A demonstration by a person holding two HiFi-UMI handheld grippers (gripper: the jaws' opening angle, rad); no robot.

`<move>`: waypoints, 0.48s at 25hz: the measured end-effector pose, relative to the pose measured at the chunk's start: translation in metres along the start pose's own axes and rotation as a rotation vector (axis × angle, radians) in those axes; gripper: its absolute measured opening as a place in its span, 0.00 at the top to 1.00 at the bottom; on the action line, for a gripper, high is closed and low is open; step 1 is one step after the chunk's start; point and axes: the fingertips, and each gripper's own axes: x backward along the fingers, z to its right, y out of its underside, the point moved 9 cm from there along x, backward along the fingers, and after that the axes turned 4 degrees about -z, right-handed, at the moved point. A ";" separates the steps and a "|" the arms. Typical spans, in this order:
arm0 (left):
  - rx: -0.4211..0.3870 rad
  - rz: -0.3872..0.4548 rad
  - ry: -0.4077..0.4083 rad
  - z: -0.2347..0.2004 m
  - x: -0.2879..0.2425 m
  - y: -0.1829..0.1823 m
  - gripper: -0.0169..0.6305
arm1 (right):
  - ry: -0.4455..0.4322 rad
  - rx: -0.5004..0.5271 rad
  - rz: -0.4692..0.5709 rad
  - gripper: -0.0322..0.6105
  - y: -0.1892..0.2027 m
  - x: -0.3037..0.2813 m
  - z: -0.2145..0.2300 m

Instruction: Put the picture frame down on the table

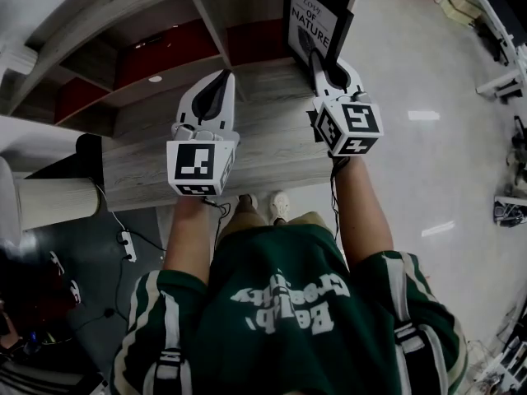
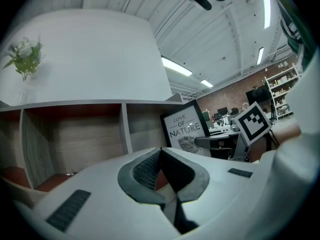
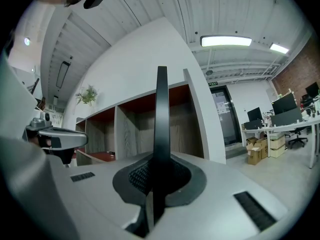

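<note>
Wood-grain boards make up the table [image 1: 272,155], seen from above. A shelf unit [image 1: 165,48] with red-lined compartments stands along the table's far side. Pale glossy floor [image 1: 428,163] lies to the right. The person, in a green shirt [image 1: 288,303], reaches both bare forearms straight forward over the table, roughly parallel. Each hand grips its tool from behind, the marker cubes face up toward the head camera, and both tools point level at the shelves.

The right tongs [image 1: 317,56] are clamped on the picture frame [image 1: 317,15], gripping its near edge. The frame stands upright at the far side of the table, by the right end of the shelf unit, and its print reads "LOVE OF NATURE". In the right gripper view the frame [image 3: 161,114] shows edge-on as a thin black bar rising from between the closed pads of the right tongs [image 3: 160,159]. Whether its lower edge touches the table cannot be told.

The left tongs [image 1: 221,76] are beside the right, well apart from the frame. In the left gripper view the tips of the left tongs [image 2: 161,150] meet with nothing between them. That view also shows the frame [image 2: 184,129] off to the right. A small potted plant [image 2: 25,56] sits on top of the shelf unit.
</note>
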 end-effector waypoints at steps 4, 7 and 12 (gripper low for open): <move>0.006 0.000 0.012 -0.007 -0.015 -0.001 0.95 | 0.008 -0.009 -0.006 0.89 0.001 -0.016 0.007; 0.016 -0.009 0.018 -0.011 -0.023 0.003 0.95 | 0.015 -0.018 -0.022 0.89 0.005 -0.025 0.011; 0.022 -0.011 0.022 -0.018 -0.033 0.007 0.95 | 0.024 -0.026 -0.034 0.89 0.010 -0.039 0.018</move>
